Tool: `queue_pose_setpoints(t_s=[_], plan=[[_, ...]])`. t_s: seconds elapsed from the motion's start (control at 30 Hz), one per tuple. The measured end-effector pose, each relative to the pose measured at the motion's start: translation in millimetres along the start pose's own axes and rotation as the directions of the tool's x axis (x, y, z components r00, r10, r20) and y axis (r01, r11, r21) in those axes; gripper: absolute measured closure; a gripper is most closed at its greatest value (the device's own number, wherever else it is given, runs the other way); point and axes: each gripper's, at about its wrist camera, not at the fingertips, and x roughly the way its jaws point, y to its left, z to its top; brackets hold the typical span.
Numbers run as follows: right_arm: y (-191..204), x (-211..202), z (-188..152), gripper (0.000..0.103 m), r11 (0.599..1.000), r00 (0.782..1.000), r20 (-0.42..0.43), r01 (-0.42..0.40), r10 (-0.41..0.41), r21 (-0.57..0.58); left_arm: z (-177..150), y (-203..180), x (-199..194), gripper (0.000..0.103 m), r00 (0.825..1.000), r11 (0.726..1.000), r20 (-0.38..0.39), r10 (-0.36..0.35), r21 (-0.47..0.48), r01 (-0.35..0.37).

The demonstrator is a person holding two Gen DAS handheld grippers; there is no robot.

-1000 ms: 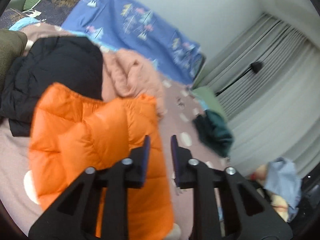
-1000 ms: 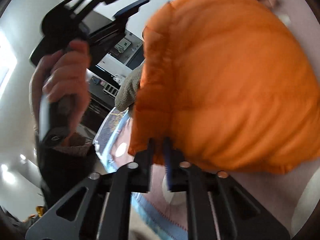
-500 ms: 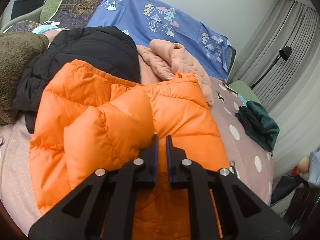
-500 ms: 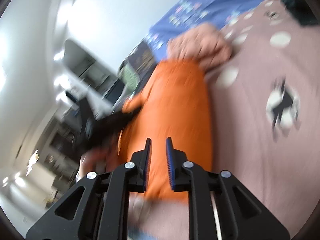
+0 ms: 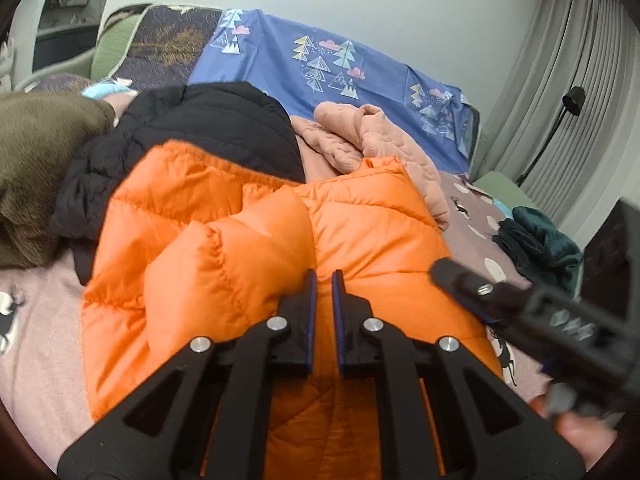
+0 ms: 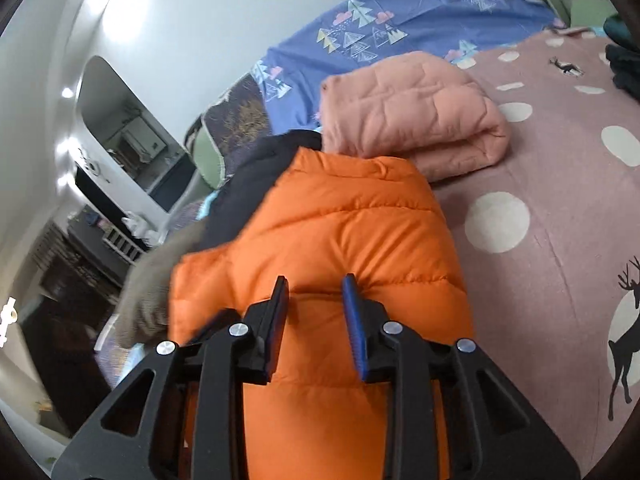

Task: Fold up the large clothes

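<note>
A: Task item first. Where's the orange puffer jacket (image 5: 256, 240)?

B: Lying on the pink bedspread (image 6: 560, 200), the one with white dots and deer prints. A sleeve or flap is folded over its front. Its upper part rests against a black jacket (image 5: 208, 132), and a folded pink quilted garment (image 6: 408, 108) touches its top edge.

A: Left gripper (image 5: 323, 280)?

B: Jaws nearly together, only a narrow slit between the blue pads. It sits right over the jacket's middle. Can't tell if any fabric is pinched in the slit.

A: Right gripper (image 6: 314, 286)?

B: Jaws part-way apart and just been opening. Orange fabric shows through the gap, but the pads aren't pressing on it. In the left view it comes in from the right edge over the jacket's side, with a bit of the person's hand (image 5: 576, 428) behind it.

A: Rest?

B: Olive fleece garment (image 5: 36, 168) at left, dark teal clothes (image 5: 536, 248) at right on the bed. Blue tree-print sheet (image 5: 320, 60) behind, grey curtains (image 5: 568, 92), black floor lamp (image 5: 572, 100).
</note>
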Motion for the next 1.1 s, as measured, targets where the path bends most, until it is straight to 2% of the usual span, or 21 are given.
queue_pose_setpoints(t_s=[0.13,0.33,0.5,0.67,0.73,0.83,0.97,1.0,1.07,1.1], plan=[[0,8,-12,0.073,0.998,0.999,0.027,0.045,-0.044,-0.044,-5,14,9,0.094,0.999,0.998,-0.015,-0.049,-0.044,0.048],[2,16,-18,0.073,0.993,0.995,0.041,0.090,-0.087,-0.076,-15,20,18,0.094,0.999,0.998,-0.008,-0.047,-0.039,0.047],[2,24,-19,0.073,0.989,0.993,0.022,0.121,-0.119,-0.086,-18,32,26,0.095,0.997,0.994,-0.035,-0.075,-0.083,0.072],[-1,27,-18,0.073,0.990,0.993,0.003,0.117,-0.117,-0.074,-21,43,33,0.098,0.994,0.987,-0.057,-0.097,-0.134,0.089],[-4,27,-16,0.072,0.995,0.996,-0.010,0.083,-0.084,-0.057,-22,45,33,0.099,0.992,0.984,-0.058,-0.108,-0.147,0.099],[-11,25,-8,0.057,1.000,0.998,-0.051,-0.024,0.024,-0.014,-21,48,33,0.099,0.990,0.980,-0.060,-0.125,-0.164,0.114],[-12,2,0,0.050,0.997,0.994,-0.081,-0.076,0.076,0.005,-18,49,24,0.099,0.987,0.972,-0.065,-0.147,-0.196,0.132],[-13,-7,1,0.041,0.996,0.993,-0.075,-0.091,0.092,0.015,-18,51,18,0.099,0.986,0.967,-0.063,-0.156,-0.213,0.139],[-19,-23,0,0.032,0.986,0.983,-0.073,-0.163,0.166,0.045,-17,53,4,0.085,0.982,0.956,-0.044,-0.185,-0.238,0.169],[-25,-30,-1,0.032,0.981,0.979,-0.081,-0.183,0.188,0.062,-17,53,-8,0.065,0.980,0.952,-0.021,-0.200,-0.241,0.189]])
